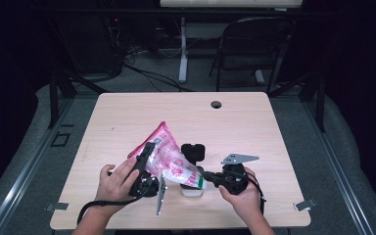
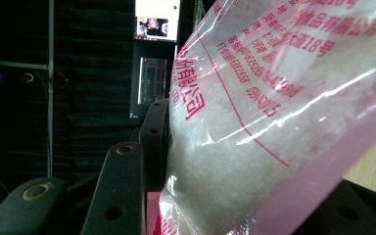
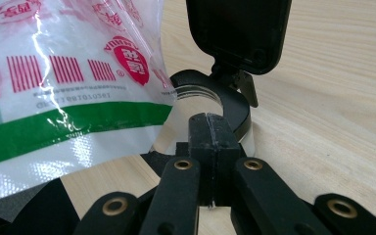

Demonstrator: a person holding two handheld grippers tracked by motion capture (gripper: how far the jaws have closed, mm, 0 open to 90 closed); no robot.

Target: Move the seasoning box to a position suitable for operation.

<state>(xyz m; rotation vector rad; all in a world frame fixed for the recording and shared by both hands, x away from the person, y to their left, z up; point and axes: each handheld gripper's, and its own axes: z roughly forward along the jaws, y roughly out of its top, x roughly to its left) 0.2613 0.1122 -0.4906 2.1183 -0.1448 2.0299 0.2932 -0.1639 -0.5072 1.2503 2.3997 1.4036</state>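
While the left gripper (image 1: 147, 169) clamps the tilted sugar bag (image 1: 164, 156), keep its mouth over the white container (image 1: 192, 191); right gripper (image 1: 209, 177) pinches the bag's corner.

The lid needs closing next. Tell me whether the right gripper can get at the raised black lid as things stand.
Probably yes. The black lid stands open just beyond the shut tips of the right gripper, with nothing between them. The bag hangs to one side, apart from the lid.
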